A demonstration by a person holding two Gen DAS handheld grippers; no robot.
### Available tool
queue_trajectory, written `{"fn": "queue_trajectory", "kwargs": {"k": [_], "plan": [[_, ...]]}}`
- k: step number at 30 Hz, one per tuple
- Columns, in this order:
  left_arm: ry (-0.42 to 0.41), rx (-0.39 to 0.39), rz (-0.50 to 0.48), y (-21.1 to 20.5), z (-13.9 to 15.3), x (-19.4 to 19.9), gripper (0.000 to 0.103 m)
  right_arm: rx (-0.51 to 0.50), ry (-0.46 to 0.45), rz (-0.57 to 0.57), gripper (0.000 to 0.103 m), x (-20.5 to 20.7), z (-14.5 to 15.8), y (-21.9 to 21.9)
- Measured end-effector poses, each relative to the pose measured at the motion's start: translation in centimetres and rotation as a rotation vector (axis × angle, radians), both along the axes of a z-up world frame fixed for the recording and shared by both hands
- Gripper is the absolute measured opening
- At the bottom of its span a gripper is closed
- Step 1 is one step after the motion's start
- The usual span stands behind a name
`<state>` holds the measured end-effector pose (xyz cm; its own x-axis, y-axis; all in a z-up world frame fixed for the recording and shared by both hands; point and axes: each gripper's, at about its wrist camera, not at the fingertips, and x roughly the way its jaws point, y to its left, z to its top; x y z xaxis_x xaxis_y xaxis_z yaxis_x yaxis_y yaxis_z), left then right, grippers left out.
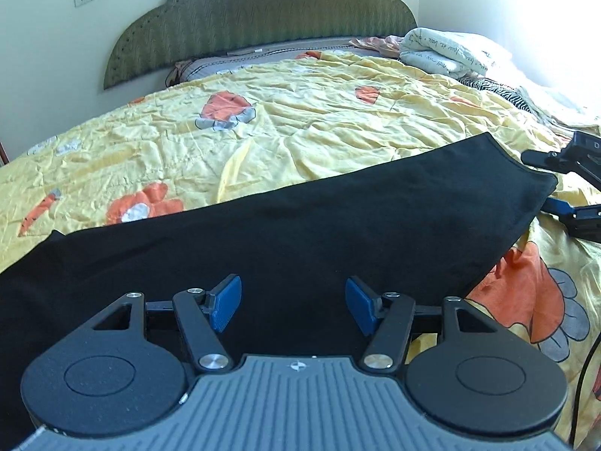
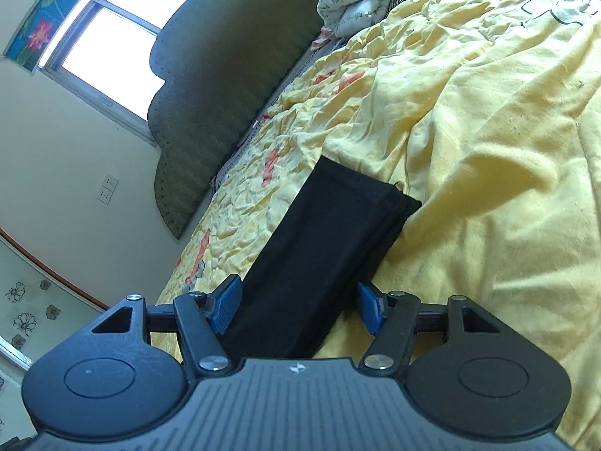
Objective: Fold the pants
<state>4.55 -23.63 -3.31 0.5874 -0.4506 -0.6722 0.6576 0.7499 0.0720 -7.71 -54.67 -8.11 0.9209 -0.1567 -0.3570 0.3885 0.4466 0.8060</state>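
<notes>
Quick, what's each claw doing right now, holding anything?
Left claw: open, holding nothing, above the black pants.
Right claw: open, nothing gripped, pants between its pads.

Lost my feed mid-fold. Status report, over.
Left gripper open above the black pants. Right gripper open, leg end between its pads, ungripped. Pants flat on the yellow quilt; nothing in the way.

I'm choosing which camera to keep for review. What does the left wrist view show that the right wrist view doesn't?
Only the left wrist view shows the other hand-held gripper, open at the end of the black pants.

Only the right wrist view shows the window and the pants' stacked hem edges.

Both show the pants, the yellow quilt, the green headboard, and their own hand-held gripper open.
</notes>
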Motion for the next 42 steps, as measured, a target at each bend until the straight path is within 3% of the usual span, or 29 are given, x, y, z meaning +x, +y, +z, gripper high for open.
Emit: {"fn": "queue_trajectory", "kwargs": {"k": [8,11,13,14,15,19,23,26,35,39,42], "plan": [[0.062,-0.022,0.024,-0.1,0.0,1.2,0.066,-0.014,-0.072,-0.045,0.063,2.3,-0.6,-2.0],[0.072,-0.033,0.023,-0.2,0.0,1.4,0.066,-0.060,-0.029,-0.046,0.060,3.7,-0.3,-2.0],[0.079,-0.046,0.019,-0.2,0.1,1.6,0.066,-0.092,0.052,-0.052,0.044,4.4,-0.2,-1.9],[0.083,-0.057,0.018,-0.2,0.1,1.6,0.066,-0.088,0.076,-0.054,0.028,4.6,-0.4,-2.0],[0.083,-0.069,0.016,-0.1,0.2,1.7,0.066,-0.073,0.077,-0.058,0.018,4.6,-0.7,-2.2],[0.115,-0.110,0.013,-0.2,0.5,2.7,0.067,-0.060,0.073,-0.069,0.007,4.4,-0.9,-2.4],[0.296,-0.187,0.000,-0.4,0.4,5.2,0.067,-0.131,0.088,-0.063,0.006,4.8,0.2,-1.8],[0.480,-0.297,0.005,-0.2,0.0,7.2,0.067,-0.208,0.103,-0.055,0.006,5.4,1.4,-1.0],[0.941,-0.677,0.006,-1.0,-2.1,11.6,0.073,-0.641,0.198,0.084,0.006,8.6,6.6,6.1],[1.080,-0.812,0.017,-2.0,-3.3,12.3,0.076,-0.767,0.219,0.151,0.006,9.6,7.3,9.3],[1.111,-0.862,0.017,-3.2,-3.5,12.5,0.077,-0.840,0.240,0.188,0.006,10.1,7.1,10.9]]}}
